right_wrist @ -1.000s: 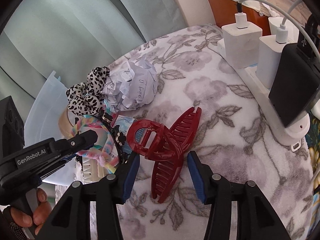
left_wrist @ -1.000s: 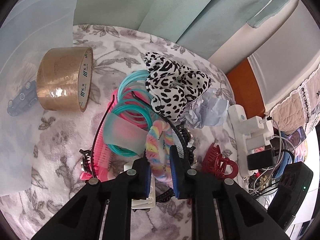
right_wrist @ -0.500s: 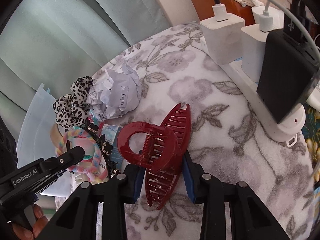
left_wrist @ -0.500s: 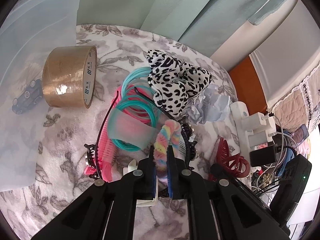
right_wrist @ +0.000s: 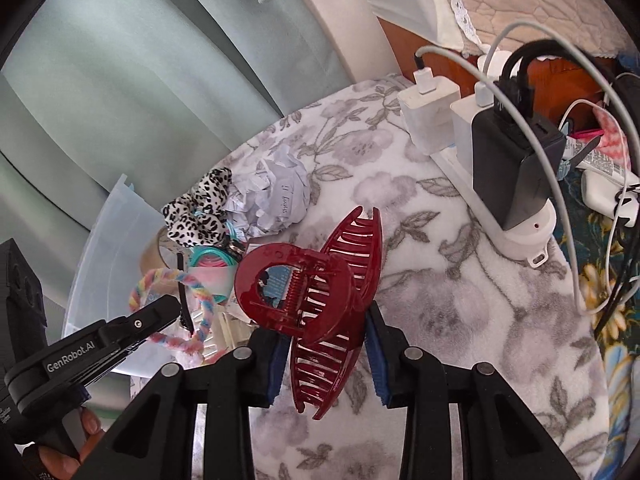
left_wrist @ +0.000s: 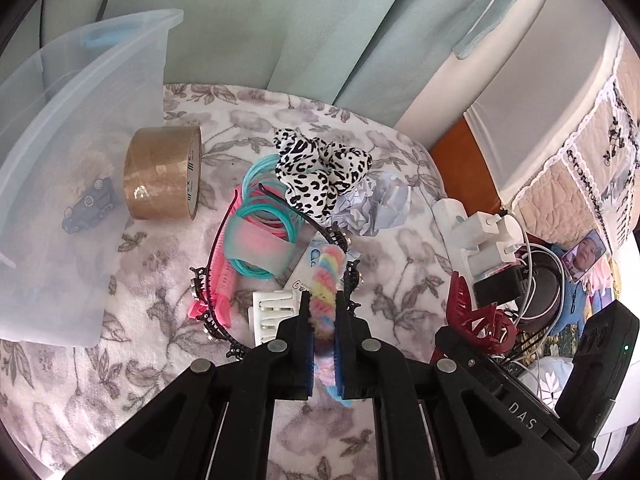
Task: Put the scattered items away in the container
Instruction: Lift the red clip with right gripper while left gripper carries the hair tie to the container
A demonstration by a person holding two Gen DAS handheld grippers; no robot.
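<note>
My left gripper (left_wrist: 323, 300) is shut on a rainbow braided scrunchie (left_wrist: 326, 288) and holds it above the floral blanket; the scrunchie also shows in the right wrist view (right_wrist: 192, 308). My right gripper (right_wrist: 326, 320) is shut on a dark red claw clip (right_wrist: 320, 300), lifted off the blanket; the clip also shows in the left wrist view (left_wrist: 476, 316). The clear plastic container (left_wrist: 72, 160) stands at the left with a small dark toy car (left_wrist: 90, 204) inside.
On the blanket lie a brown tape roll (left_wrist: 160, 172), teal and pink bands (left_wrist: 260, 224), a leopard scrunchie (left_wrist: 320, 176), crumpled paper (left_wrist: 380, 204), a black headband (left_wrist: 216, 312) and a white clip (left_wrist: 272, 312). A power strip with chargers (right_wrist: 480, 140) runs along the right.
Both grippers closed and rose: the left on the rainbow scrunchie, the right on the red claw clip. Both items left the blanket.
</note>
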